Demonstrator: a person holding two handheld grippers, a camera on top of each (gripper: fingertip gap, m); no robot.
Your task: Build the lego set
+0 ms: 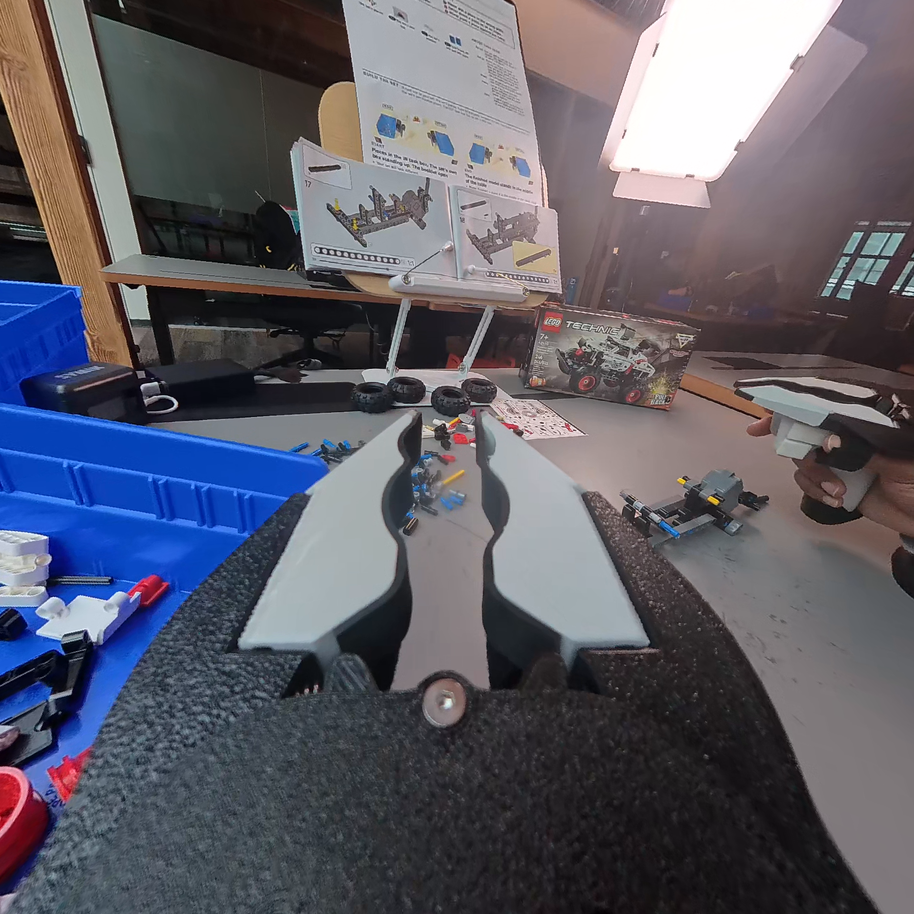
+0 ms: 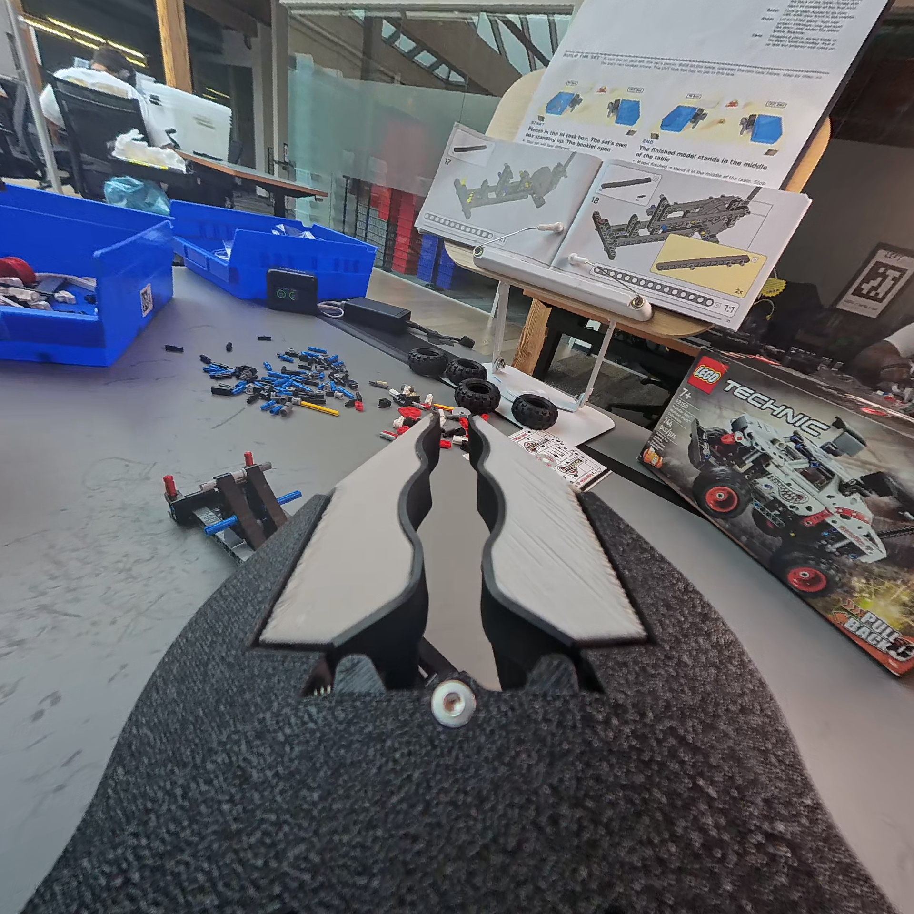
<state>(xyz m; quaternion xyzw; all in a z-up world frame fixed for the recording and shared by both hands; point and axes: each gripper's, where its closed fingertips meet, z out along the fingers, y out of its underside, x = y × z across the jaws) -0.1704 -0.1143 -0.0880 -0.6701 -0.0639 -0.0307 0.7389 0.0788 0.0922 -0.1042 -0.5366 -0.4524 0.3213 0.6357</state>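
The part-built black and grey chassis [image 1: 692, 504] lies on the grey table [image 1: 742, 643], right of my left gripper [image 1: 447, 420]; it also shows in the right wrist view [image 2: 227, 504], left of my right gripper [image 2: 454, 424]. Both grippers are open and empty, held above the table. Small blue, black and red pins and pieces [image 1: 435, 479] are scattered ahead of the left fingers, and they show in the right wrist view [image 2: 292, 383]. Several black tyres [image 1: 425, 393] [image 2: 475, 390] lie behind them. The right gripper [image 1: 816, 415] shows in a hand at the right edge.
A blue bin [image 1: 148, 494] with white, black and red parts stands at the left [image 2: 123, 277]; a second blue bin [image 2: 277, 252] is behind. An open instruction booklet [image 1: 425, 222] [image 2: 618, 232] rests on a stand. The set's box [image 1: 608, 361] [image 2: 791, 494] and a sticker sheet [image 2: 559, 457] lie to the right. The left gripper's tips are roughly 35 cm from the right gripper's.
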